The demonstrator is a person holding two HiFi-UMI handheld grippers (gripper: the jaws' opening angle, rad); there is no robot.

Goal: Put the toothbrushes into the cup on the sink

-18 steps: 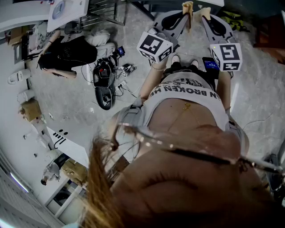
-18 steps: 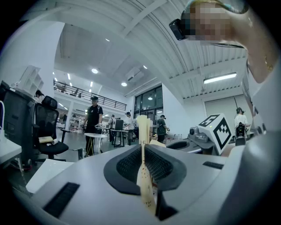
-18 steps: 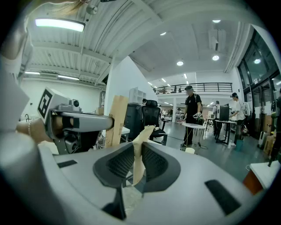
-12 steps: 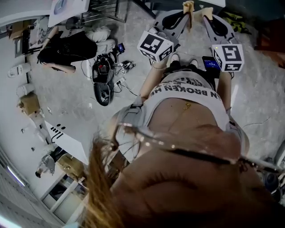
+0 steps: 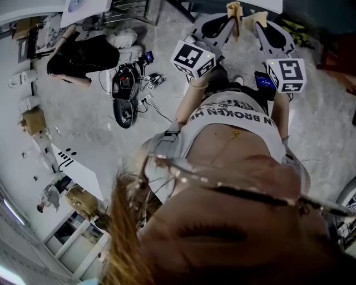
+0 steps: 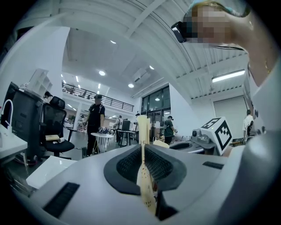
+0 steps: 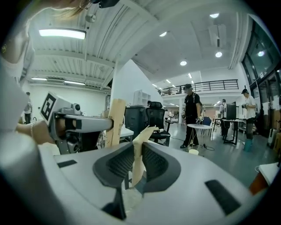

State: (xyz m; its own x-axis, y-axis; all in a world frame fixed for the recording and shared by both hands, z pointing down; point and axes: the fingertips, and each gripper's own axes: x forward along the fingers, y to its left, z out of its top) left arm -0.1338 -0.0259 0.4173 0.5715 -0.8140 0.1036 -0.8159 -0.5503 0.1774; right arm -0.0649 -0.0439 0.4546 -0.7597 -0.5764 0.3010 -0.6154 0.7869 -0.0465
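In the head view I hold both grippers out in front of my body, above a grey floor. My left gripper (image 5: 227,21) is shut on a beige toothbrush (image 5: 234,10). In the left gripper view that toothbrush (image 6: 142,145) stands upright, pinched between the dark pads of my left gripper (image 6: 143,165). My right gripper (image 5: 260,23) is shut on a second beige toothbrush (image 5: 256,18). In the right gripper view this toothbrush (image 7: 139,147) leans right out of the right gripper (image 7: 134,165), and the left gripper's toothbrush (image 7: 115,121) is beside it. No cup or sink is in view.
A person in black (image 5: 83,58) crouches on the floor at the left, beside cables and gear (image 5: 127,94). White cabinets (image 5: 67,234) stand at the lower left. A standing person (image 7: 191,115), an office chair (image 7: 157,123) and a round table (image 7: 198,128) are in the hall.
The floor and the crouching person have drifted slightly up and left in the head view. Both grippers keep their hold and stay nearly where they were.
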